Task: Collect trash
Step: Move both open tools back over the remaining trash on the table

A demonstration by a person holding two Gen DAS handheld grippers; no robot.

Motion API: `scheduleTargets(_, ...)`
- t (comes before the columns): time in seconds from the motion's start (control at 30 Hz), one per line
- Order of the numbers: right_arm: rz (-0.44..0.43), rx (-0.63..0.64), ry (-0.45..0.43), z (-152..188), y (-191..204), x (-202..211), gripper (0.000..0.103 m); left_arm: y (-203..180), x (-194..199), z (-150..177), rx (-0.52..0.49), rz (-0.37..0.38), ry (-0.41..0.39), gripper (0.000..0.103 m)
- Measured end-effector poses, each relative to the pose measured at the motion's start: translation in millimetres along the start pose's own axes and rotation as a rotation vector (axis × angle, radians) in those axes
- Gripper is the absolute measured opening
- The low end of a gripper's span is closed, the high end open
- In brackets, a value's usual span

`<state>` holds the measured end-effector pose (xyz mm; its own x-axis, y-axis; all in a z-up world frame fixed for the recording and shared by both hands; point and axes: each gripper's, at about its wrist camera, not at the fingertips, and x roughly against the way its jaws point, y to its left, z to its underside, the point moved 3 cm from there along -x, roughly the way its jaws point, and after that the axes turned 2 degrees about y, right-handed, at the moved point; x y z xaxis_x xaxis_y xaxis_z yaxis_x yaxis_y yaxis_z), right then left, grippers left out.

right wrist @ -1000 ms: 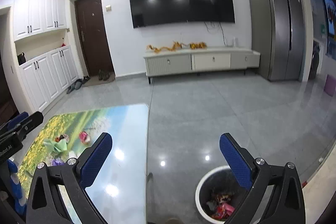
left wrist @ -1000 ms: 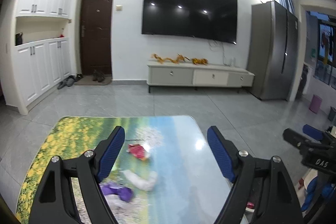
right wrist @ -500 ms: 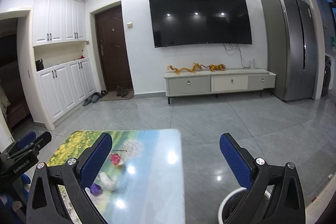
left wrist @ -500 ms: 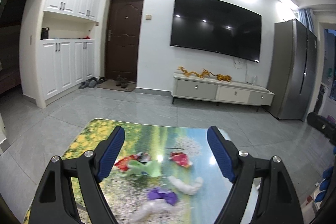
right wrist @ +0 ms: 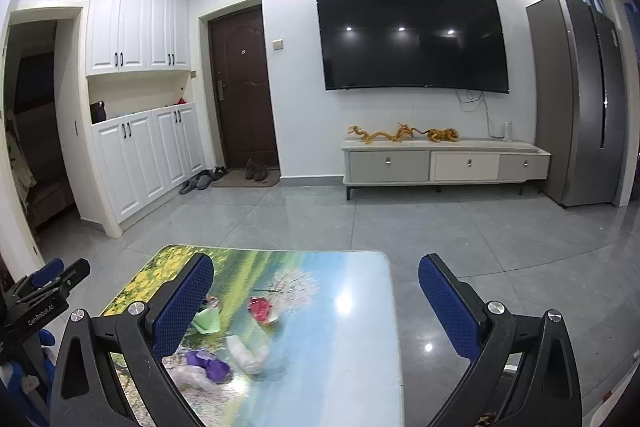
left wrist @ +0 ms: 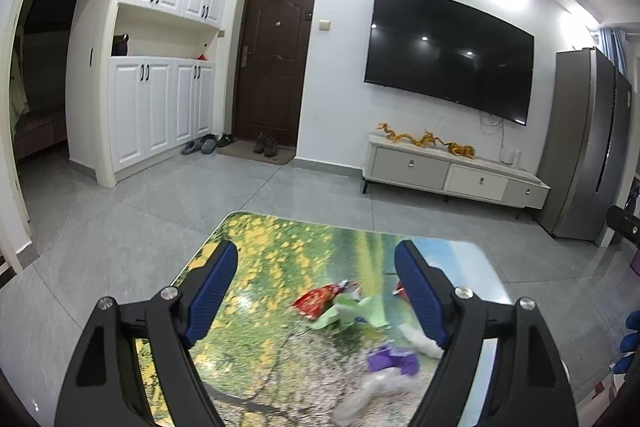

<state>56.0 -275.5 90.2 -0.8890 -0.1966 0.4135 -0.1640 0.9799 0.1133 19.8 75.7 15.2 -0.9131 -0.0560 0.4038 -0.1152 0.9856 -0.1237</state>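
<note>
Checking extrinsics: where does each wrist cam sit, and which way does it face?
Left wrist: on the left gripper, aimed over the table toward the door; own open fingers show.
Right wrist: on the right gripper, facing the TV; own open fingers plus left gripper at left edge.
Shared: table, purple wrapper, TV.

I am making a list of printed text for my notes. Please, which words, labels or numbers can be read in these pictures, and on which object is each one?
"GenRobot.AI": white letters on the black body of the left gripper, seen in the right wrist view.
No other text is readable.
</note>
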Motion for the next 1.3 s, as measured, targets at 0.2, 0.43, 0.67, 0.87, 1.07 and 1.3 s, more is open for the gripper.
scheduleTargets(0.2, -0.02, 0.019, 0.038, 6, 15, -15, 0.103, 22, -8, 9, 0.002, -0.022, 0.015, 0.08)
scheduleTargets(0.43, -0.002, 0.044, 0.076, 11, 29, -28, 0.103, 50, -19, 13, 0.022, -0.063, 0.037, 0.08)
scheduleTargets(0.67, 0.016, 0.051, 0.13, 19, 31, -44, 0.103, 90, -27, 15, 0.064, -0.12, 0.047, 0.08)
scheduleTargets(0.87, -0.004, 0.057, 0.19, 32, 37, -61, 0.103, 100, -37, 28, 0.074, -0.029, 0.109, 0.08)
scheduleTargets(1.07, -0.039, 0.028, 0.262, 47, 40, -82, 0.103, 73, -49, 49, 0.033, 0.165, 0.186, 0.08)
scheduleTargets(1.3, -0.085, -0.006, 0.375, 75, 34, -112, 0.103, 17, -67, 83, -0.088, 0.341, 0.311, 0.08)
